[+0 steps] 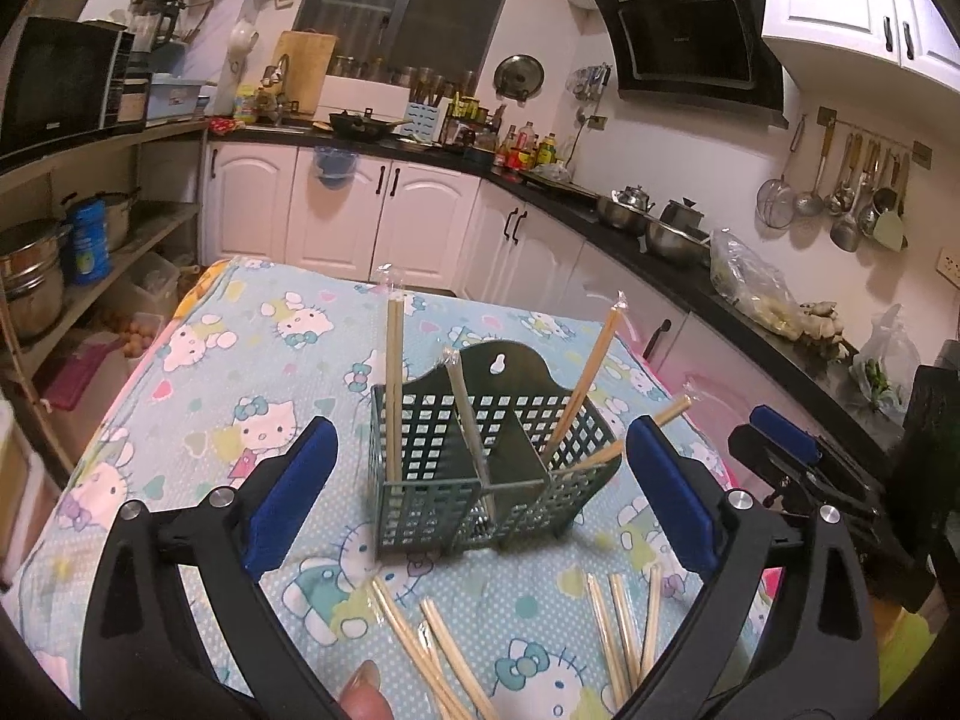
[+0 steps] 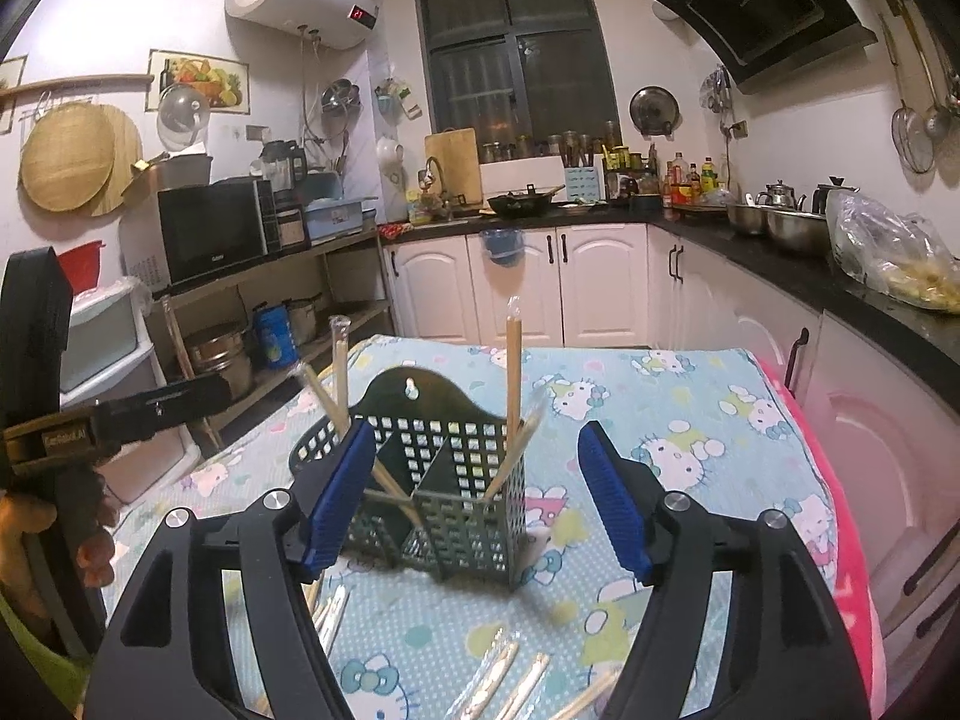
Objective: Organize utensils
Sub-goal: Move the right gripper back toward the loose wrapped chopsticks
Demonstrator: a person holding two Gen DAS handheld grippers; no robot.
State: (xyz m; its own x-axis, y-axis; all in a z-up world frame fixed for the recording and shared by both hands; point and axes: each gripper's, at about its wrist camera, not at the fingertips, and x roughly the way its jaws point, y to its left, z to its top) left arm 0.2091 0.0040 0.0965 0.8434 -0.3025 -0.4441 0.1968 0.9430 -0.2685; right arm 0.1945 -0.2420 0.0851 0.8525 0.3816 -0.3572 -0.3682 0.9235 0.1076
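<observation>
A dark green perforated utensil holder with two compartments stands on the cartoon-cat tablecloth. Several wrapped chopstick pairs lean inside it, in both compartments. More wrapped chopsticks lie loose on the cloth in front of the holder. My left gripper is open, its blue pads wide apart on either side of the holder with nothing held. My right gripper is open too, empty, just short of the holder. The right gripper's blue pad shows in the left wrist view.
Black countertops with pots, bowls and plastic bags run behind and to the right of the table. Shelves with a microwave and pots stand at left. A hand holds the left gripper's handle at the left edge.
</observation>
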